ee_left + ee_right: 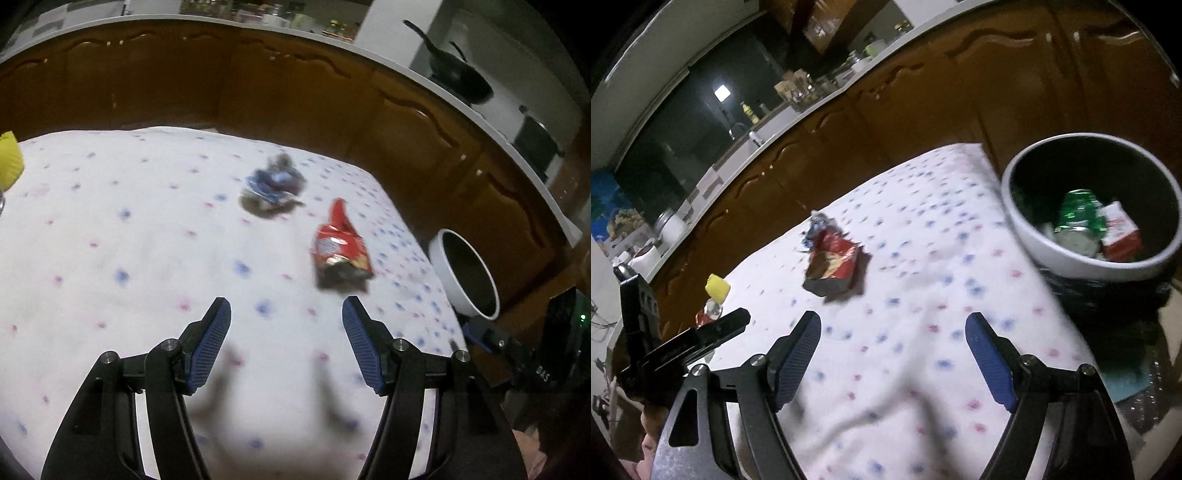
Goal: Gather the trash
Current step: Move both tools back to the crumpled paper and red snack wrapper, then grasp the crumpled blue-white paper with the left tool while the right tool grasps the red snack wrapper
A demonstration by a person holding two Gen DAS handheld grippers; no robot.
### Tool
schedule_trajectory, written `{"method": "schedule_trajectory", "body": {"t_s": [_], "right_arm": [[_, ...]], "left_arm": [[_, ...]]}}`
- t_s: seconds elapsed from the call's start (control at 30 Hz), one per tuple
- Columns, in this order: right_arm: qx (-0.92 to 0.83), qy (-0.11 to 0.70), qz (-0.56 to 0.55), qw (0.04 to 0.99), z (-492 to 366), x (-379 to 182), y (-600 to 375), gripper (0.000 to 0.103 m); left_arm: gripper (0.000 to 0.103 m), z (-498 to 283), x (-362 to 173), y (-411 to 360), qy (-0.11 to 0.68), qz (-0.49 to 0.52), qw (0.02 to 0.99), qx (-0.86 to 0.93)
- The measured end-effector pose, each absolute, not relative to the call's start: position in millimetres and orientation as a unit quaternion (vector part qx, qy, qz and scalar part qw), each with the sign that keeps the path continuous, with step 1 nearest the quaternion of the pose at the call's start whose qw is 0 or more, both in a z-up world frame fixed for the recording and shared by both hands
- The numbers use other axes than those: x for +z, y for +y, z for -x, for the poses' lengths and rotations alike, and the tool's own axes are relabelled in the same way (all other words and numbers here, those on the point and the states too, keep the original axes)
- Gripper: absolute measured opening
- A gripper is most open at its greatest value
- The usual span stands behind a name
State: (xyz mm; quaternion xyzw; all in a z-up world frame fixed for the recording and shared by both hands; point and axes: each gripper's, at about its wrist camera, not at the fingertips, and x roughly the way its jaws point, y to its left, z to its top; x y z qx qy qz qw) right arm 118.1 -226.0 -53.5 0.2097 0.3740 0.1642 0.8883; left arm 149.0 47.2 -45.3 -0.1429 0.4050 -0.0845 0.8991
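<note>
- Red wrapper [341,245] is the target in play, lying flat on the tabletop [110,240], ahead of the left gripper [286,319] and off toward its right finger, well short of contact.
- Its long axis runs away from the left gripper, twisted tip at the far end, torn open mouth at the near end.
- From the right gripper [893,334] the same red wrapper [833,267] sits ahead and toward its left finger, also apart; neither gripper is clearly the nearer, though the left one lines up closer to the wrapper's length.
- Both sets of fingers [214,339] are spread with nothing between them, just spotted cloth below.
- A blue crumpled wrapper [275,182] lies just beyond the red wrapper, farther from both grippers.
- The white bin [1082,266] stands off the tabletop's edge, to the right of the red wrapper, with a green can [1078,221] and a red carton [1119,232] already inside.
- Surface: white cloth with blue and pink spots, soft and wrinkled, so a flat wrapper may need a pinch at its raised tip.
- Room: brown cabinets behind the red wrapper, a dark pan [458,79] on the counter above.
</note>
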Motion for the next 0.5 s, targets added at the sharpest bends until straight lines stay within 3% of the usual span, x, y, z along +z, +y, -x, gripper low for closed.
{"method": "schedule_trajectory", "body": {"t_s": [0.4,0.5], "right_arm": [[0.195,0.383,-0.235,0.872,-172.1,-58.7,-192.0,0.081],[0.200,0.391,-0.234,0.867,-187.6,-63.0,-183.3,0.074]], "left_arm": [[0.064,-203.5,-49.0,78.9,0.404,0.165,0.897,-0.066],[0.066,-223.4,-50.2,79.8,0.406,0.168,0.896,-0.066]]}}
